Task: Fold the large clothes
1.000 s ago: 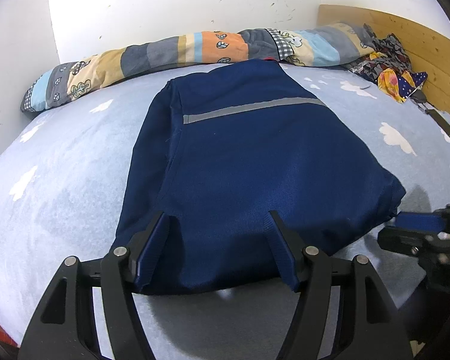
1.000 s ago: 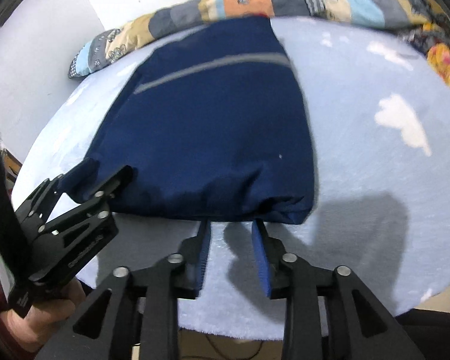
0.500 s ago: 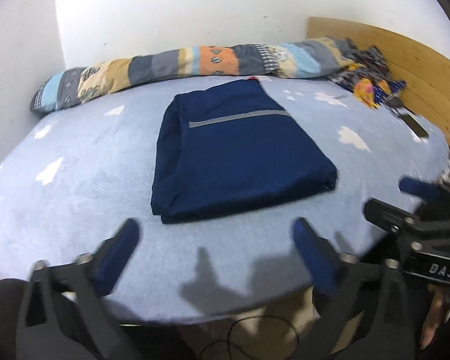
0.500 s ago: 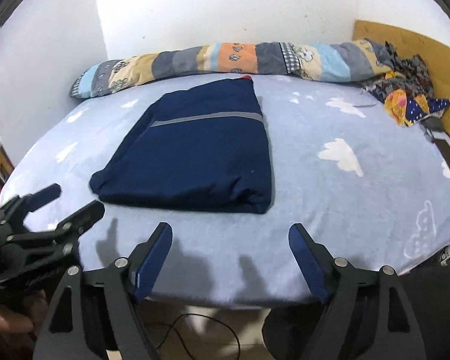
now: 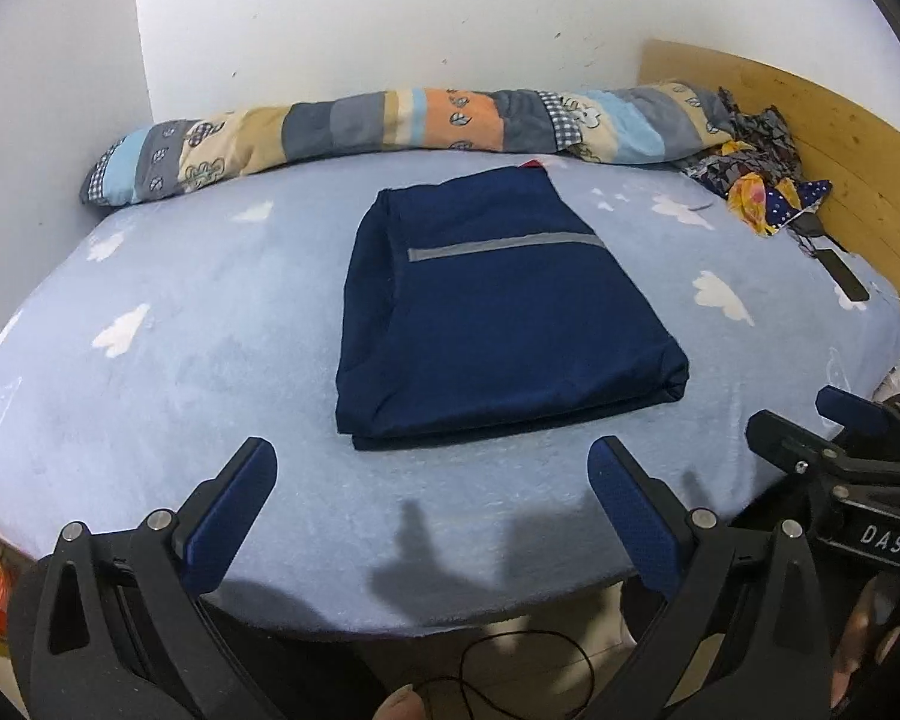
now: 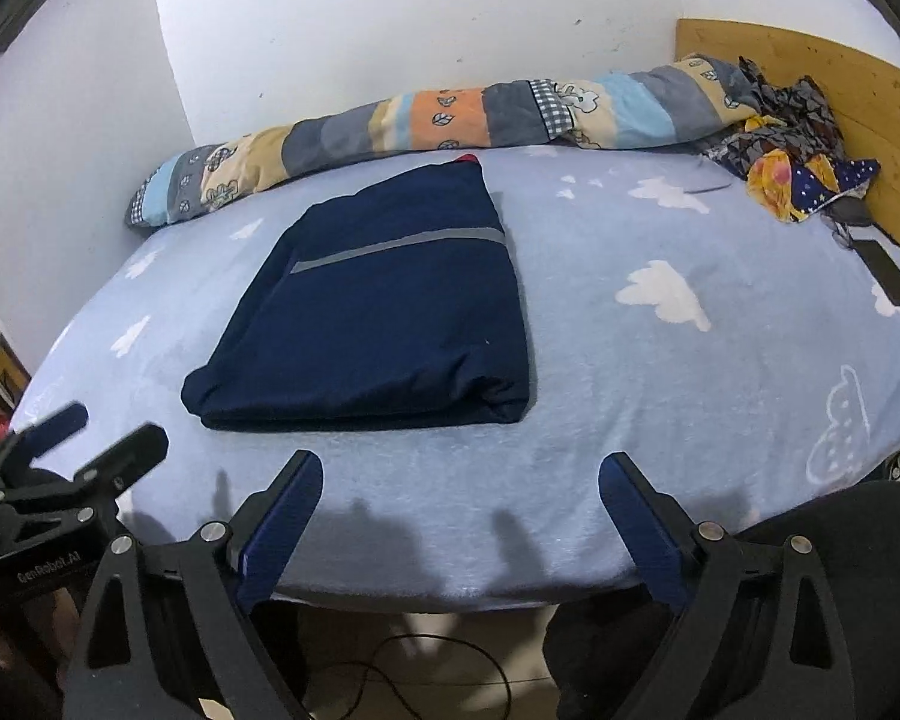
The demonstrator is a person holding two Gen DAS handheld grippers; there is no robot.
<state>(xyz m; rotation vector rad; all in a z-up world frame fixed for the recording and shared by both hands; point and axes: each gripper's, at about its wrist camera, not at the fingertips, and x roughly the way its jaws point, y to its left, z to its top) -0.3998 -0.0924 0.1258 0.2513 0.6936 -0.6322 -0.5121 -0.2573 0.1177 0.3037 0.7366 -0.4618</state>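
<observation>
A navy garment (image 5: pixel 498 312) with a grey reflective stripe lies folded into a rectangle on the light blue bed (image 5: pixel 180 372); it also shows in the right wrist view (image 6: pixel 378 312). My left gripper (image 5: pixel 432 480) is open and empty, held back at the bed's near edge, apart from the garment. My right gripper (image 6: pixel 459 495) is open and empty, also back at the near edge. The right gripper shows at the right of the left wrist view (image 5: pixel 810 438). The left gripper shows at the left of the right wrist view (image 6: pixel 90 438).
A rolled patchwork quilt (image 5: pixel 402 126) lies along the wall at the back. A pile of patterned cloth (image 5: pixel 756 180) and a dark flat object (image 5: pixel 843 276) sit by the wooden headboard (image 5: pixel 810 120) at right. A black cable (image 6: pixel 426 672) hangs below the bed edge.
Both grippers let go of the garment's near edge, opened wide and pulled back from the bed. The folded garment stays flat where it lay.
</observation>
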